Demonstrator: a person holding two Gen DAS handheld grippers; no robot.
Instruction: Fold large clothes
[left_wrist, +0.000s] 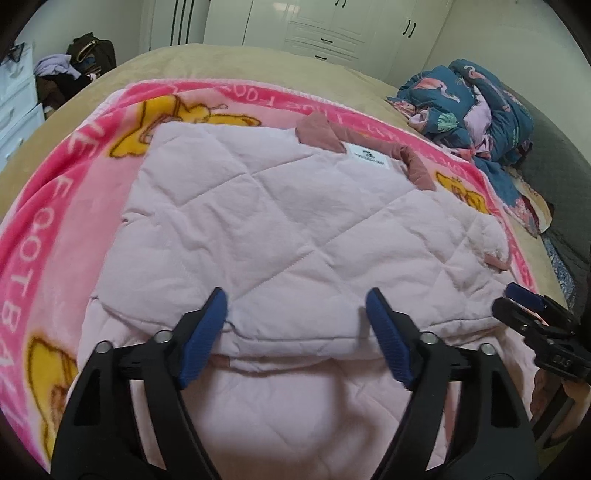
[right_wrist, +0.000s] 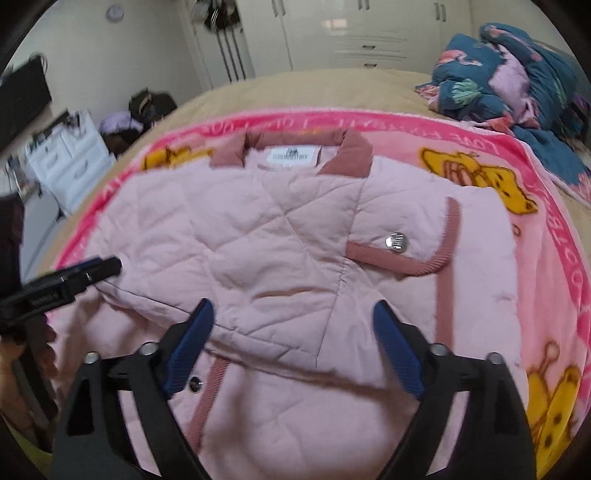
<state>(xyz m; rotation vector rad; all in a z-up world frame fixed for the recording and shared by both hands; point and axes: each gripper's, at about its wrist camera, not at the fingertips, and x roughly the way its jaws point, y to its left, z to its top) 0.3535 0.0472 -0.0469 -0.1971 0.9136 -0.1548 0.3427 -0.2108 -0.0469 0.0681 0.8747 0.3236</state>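
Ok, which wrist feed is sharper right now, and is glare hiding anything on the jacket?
Left wrist view is sharper: the pink jacket shows crisp quilting. Right wrist view is motion-smeared, its collar label unreadable. Glare only on the snap button. Both bend at the edges.

A bright pink fleece blanket (left_wrist: 55, 229) with yellow cartoon bears and white lettering lies spread over a tan bed (left_wrist: 229, 64). At the bed's far right corner sits a crumpled teal quilt (right_wrist: 509, 81) with a pink flamingo print. White wardrobes (left_wrist: 325, 26) with dark handles line the back wall. To the left stands a white drawer unit (right_wrist: 70, 158), with a dark bag (left_wrist: 92, 55) and lilac cloth (left_wrist: 55, 66) heaped beside it.
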